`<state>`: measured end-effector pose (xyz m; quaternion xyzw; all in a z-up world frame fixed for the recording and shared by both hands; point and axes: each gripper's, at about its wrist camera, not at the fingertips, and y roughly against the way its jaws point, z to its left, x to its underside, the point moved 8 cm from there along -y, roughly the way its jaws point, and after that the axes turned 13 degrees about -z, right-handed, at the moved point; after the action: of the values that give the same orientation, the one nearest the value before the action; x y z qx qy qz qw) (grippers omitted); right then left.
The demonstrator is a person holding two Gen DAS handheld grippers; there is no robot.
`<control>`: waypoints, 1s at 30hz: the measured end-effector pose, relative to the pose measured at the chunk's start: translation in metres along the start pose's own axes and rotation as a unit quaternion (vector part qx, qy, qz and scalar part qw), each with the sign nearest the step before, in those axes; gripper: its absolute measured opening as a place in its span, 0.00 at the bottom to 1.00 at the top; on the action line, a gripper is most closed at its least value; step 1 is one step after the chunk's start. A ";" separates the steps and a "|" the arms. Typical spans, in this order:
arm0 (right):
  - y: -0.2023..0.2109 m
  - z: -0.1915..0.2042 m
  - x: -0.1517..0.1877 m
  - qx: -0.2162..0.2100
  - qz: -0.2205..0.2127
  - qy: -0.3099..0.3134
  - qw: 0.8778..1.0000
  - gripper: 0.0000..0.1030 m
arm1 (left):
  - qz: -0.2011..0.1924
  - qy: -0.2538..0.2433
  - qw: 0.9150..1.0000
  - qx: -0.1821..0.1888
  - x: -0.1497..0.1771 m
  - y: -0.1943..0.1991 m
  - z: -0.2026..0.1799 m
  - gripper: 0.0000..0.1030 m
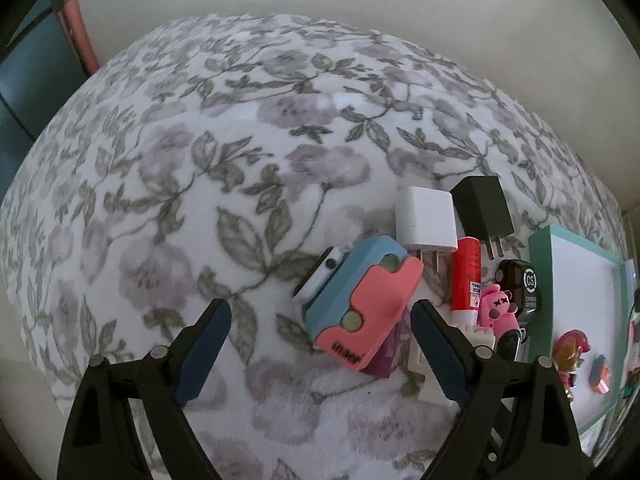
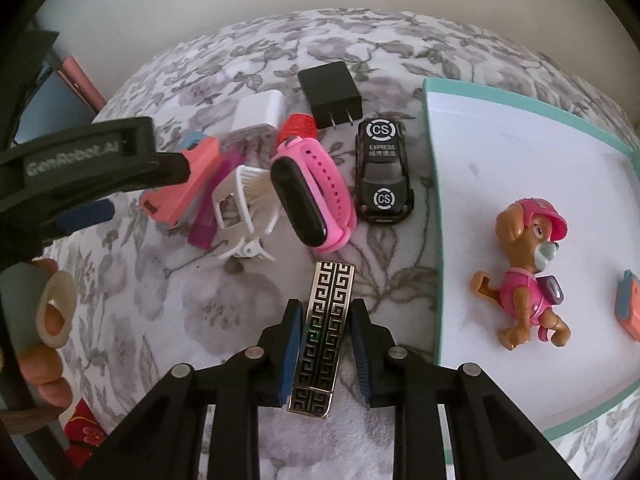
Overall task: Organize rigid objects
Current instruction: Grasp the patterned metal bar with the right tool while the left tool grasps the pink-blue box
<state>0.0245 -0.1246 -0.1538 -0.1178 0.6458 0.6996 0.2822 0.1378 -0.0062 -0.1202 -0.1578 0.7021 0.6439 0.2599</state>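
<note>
My right gripper (image 2: 326, 308) points down at the floral cloth and is shut on a silver metal piece with a black key pattern (image 2: 324, 336), its pads against the two long sides. My left gripper (image 1: 320, 308) is open, and a pink and blue block (image 1: 364, 304) lies between its fingers, touched by neither pad. The block leans on a purple item (image 2: 206, 220) and a white device (image 1: 320, 280). A teal tray with a white floor (image 2: 430, 160) stands to the right and holds a pink puppy figure (image 2: 528, 276) and a small pink and blue piece (image 2: 630, 304).
Clustered on the cloth are a white charger (image 2: 260, 114), a black charger (image 2: 330, 92), a red stick (image 2: 298, 126), a pink wristband (image 2: 320, 196), a black toy car (image 2: 384, 172) and a white claw clip (image 2: 248, 212). A hand (image 2: 44, 320) shows at the left edge.
</note>
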 end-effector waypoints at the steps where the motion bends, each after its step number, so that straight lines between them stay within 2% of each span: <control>1: 0.000 -0.001 0.000 0.000 0.000 0.001 1.000 0.25 | -0.002 -0.006 1.000 0.000 0.000 -0.001 -0.002 0.81; 5: -0.002 0.001 0.000 0.001 0.002 0.003 1.000 0.25 | -0.004 -0.033 0.999 0.003 0.001 -0.006 -0.012 0.72; 7: 0.000 0.000 0.001 0.001 0.002 0.003 1.000 0.25 | -0.002 -0.038 0.999 0.016 0.002 -0.005 -0.017 0.62; 18: -0.002 0.001 0.000 0.001 0.001 0.007 1.000 0.26 | -0.013 -0.069 0.998 0.001 0.001 -0.004 -0.024 0.61; 30: -0.004 0.005 0.001 0.009 0.001 0.026 1.000 0.26 | -0.019 -0.098 0.995 -0.018 0.003 -0.011 -0.026 0.66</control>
<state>0.0268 -0.1199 -0.1566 -0.1331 0.6591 0.6908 0.2658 0.1370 -0.0332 -0.1301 -0.1126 0.6584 0.6637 0.3367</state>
